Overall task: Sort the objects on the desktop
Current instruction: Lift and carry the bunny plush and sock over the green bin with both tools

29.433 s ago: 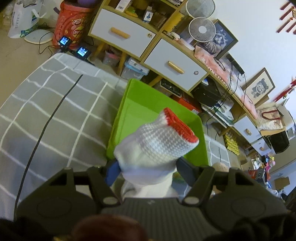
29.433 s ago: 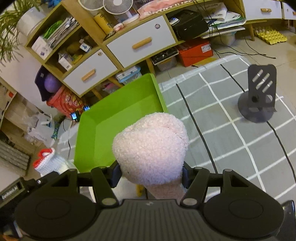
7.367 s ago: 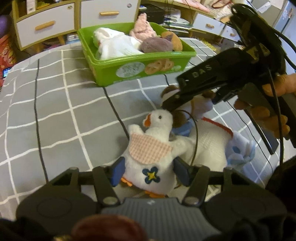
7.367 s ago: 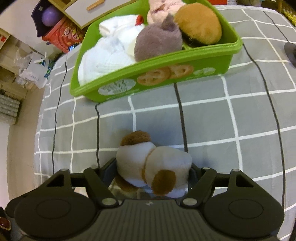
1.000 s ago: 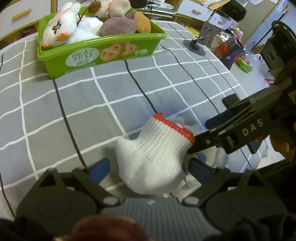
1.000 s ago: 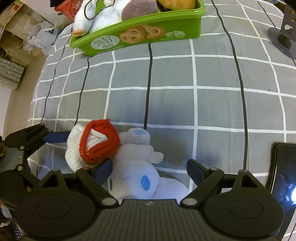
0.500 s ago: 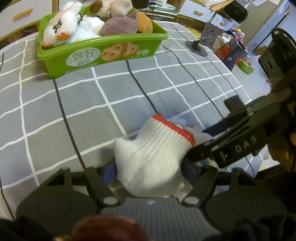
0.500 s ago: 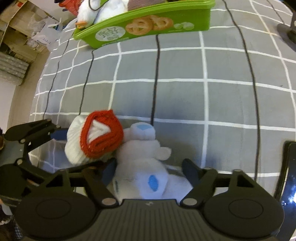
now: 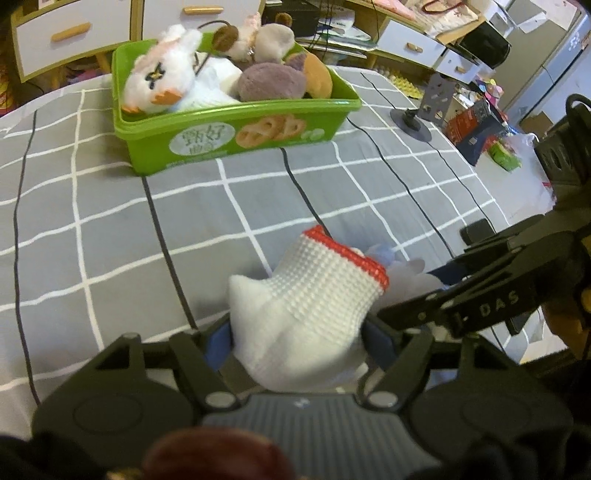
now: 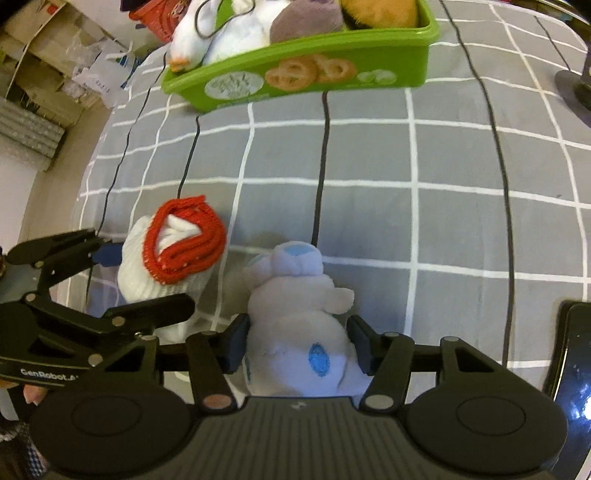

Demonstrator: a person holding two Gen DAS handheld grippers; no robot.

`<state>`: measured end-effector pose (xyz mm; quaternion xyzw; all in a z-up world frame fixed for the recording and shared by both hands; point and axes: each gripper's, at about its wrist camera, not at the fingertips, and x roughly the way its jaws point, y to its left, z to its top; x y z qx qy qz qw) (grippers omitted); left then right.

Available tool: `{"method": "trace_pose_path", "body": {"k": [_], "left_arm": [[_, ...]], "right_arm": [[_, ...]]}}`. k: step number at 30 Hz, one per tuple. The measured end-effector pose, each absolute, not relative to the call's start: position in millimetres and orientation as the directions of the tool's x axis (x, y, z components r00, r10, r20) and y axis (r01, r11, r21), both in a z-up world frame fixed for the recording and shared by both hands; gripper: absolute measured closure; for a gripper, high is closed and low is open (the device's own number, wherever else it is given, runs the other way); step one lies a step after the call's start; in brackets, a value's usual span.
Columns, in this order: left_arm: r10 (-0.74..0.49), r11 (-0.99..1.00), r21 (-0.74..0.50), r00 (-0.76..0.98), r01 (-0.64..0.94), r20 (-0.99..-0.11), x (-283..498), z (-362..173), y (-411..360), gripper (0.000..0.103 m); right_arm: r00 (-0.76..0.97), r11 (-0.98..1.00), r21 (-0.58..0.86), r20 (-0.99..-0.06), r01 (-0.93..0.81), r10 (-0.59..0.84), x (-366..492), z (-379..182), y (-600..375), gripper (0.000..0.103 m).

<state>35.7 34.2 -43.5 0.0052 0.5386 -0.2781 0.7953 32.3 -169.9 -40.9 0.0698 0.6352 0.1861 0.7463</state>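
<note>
Now both grips look set: the left gripper (image 9: 297, 341) pinches the white glove (image 9: 306, 314) with the red cuff, and the right gripper (image 10: 297, 341), whose jaws have just been closing, squeezes the pale plush toy (image 10: 295, 321) beside it, near the tabletop's near edge. Best to lift each straight up, apart, so they don't snag, then carry them to the green bin (image 9: 236, 136) at the far edge. A grey checked cloth (image 10: 369, 218) covers the tabletop; drawers (image 9: 70, 31) and clutter stand behind.

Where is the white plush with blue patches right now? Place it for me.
In the right wrist view the white plush lies low at centre on the grey checked cloth, clamped in the right hand-held gripper, just right of the red-cuffed white glove.
</note>
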Motion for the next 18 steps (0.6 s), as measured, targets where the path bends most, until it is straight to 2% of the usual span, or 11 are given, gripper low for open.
{"method": "trace_pose_path", "body": {"k": [18], "left_arm": [[-0.435,0.881,-0.303,0.368,0.365,-0.822,59.1,-10.1,53.0,0.031]], "right_arm": [[0.242,0.916,0.387,-0.884,-0.104,0.401,62.2,-5.6,-195.2,0.045]]}}
